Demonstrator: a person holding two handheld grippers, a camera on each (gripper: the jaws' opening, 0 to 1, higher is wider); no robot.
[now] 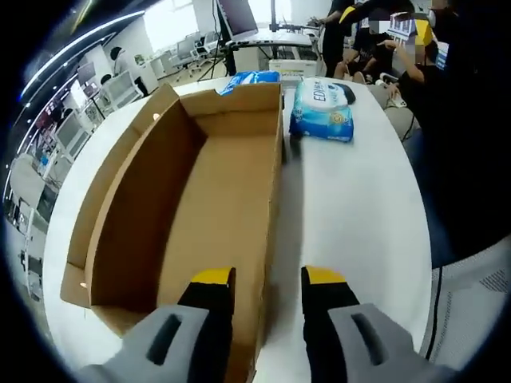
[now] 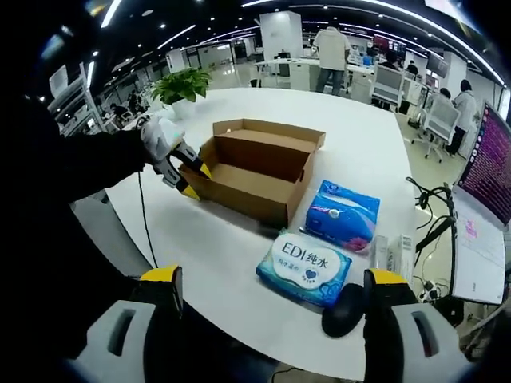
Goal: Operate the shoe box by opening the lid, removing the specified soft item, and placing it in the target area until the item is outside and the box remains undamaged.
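Box [image 1: 215,191] wall between parted left tool [image 1: 267,281] jaws, lid hidden, right tool [image 2: 271,281] spread wide, empty.

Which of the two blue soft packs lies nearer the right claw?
The EDI wipes pack, with its white oval label; the darker blue tissue pack lies beyond it, closer to the box.

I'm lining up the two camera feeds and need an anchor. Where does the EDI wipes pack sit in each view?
Left gripper view: the wipes pack lies at upper right of centre, on the table just right of the open box's far end.
Right gripper view: it lies at lower centre, in front of the box.
Shared landmark: the open box.
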